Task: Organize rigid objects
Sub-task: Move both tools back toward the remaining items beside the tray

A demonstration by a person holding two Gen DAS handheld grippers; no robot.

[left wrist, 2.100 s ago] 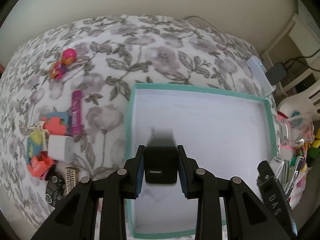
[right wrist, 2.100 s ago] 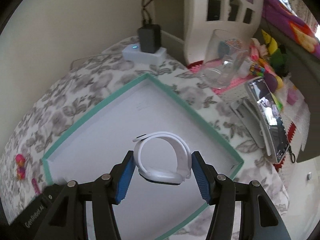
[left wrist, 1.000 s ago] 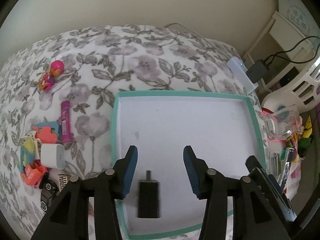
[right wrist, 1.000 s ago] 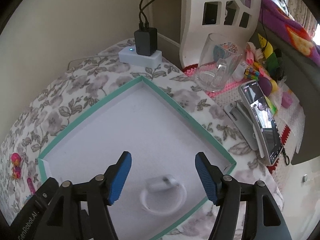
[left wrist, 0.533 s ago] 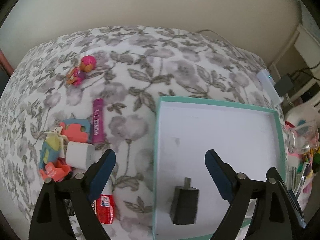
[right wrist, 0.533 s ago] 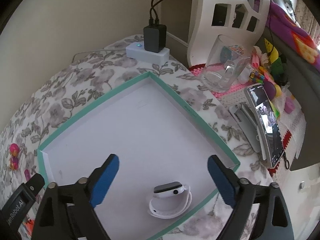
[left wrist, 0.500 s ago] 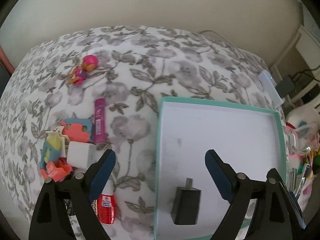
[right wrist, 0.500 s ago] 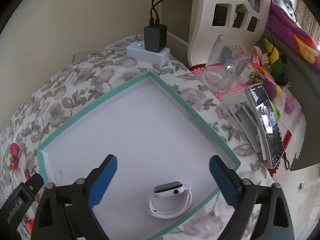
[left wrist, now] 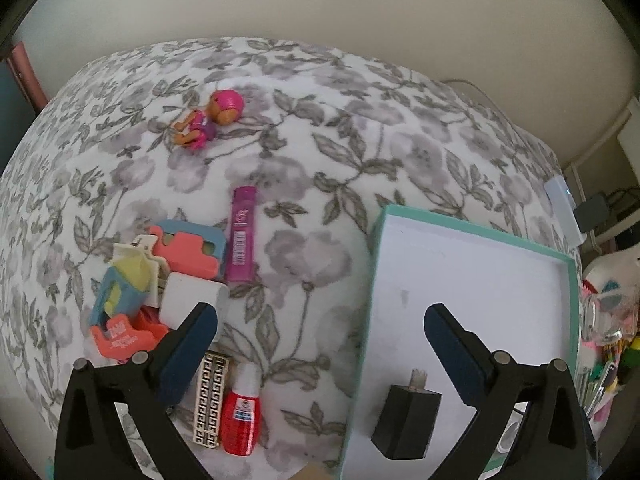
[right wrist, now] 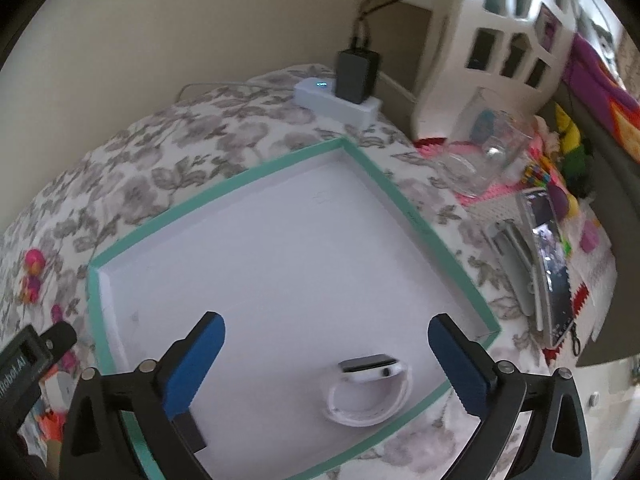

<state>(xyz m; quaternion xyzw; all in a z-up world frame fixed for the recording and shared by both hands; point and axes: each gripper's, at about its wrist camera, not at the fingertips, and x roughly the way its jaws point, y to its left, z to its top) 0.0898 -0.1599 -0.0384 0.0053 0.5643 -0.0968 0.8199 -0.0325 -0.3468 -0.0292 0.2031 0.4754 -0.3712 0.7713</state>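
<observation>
Both claws, left claw point(left wrist: 320, 328) and right claw point(right wrist: 326, 334), wide apart, empty; lettering unreadable.

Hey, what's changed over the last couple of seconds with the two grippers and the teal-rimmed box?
Both let go. The left gripper released the black charger block, the right gripper the white smartwatch; both items now lie inside the teal-rimmed white box, jaws wide open. The left gripper swung left toward the toy pile. The box and loose toys stayed put.

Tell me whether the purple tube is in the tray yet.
No, the purple tube lies on the floral cloth left of the tray, which holds only the black charger in the left wrist view.
</observation>
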